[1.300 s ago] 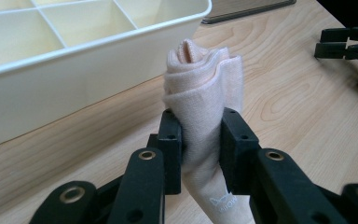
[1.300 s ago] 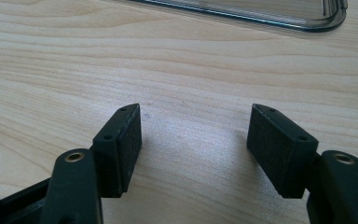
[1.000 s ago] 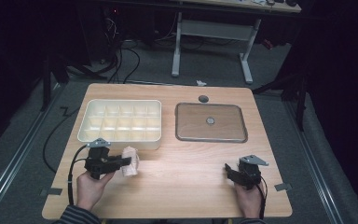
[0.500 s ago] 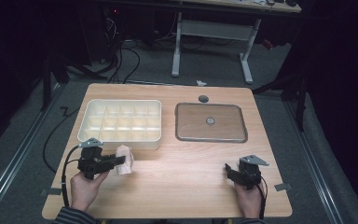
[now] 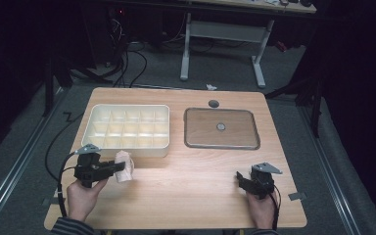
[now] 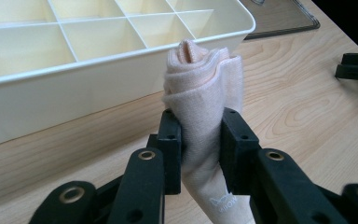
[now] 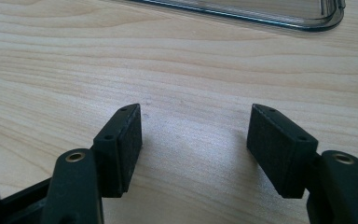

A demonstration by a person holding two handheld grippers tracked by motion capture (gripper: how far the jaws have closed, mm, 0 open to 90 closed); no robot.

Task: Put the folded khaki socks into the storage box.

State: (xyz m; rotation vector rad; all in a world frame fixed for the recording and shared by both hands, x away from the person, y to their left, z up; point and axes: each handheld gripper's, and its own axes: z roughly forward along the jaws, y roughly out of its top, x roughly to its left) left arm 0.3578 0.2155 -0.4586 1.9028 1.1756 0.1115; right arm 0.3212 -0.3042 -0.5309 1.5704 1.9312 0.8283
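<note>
Standing upright between the jaws of the left gripper (image 6: pixel 200 140), a rolled pale pink cloth (image 6: pixel 203 88) is clamped at its lower part, its coiled top rising above the pads. It sits over the wooden table (image 5: pixel 191 171) just in front of the cream divided tray (image 5: pixel 127 127), near the tray's front right corner. To the right of the tray lies a clear flat lid (image 5: pixel 221 128). Well apart, near the table's front right edge, the right gripper (image 7: pixel 193 140) rests low over bare wood, its jaws spread wide with nothing between them
</note>
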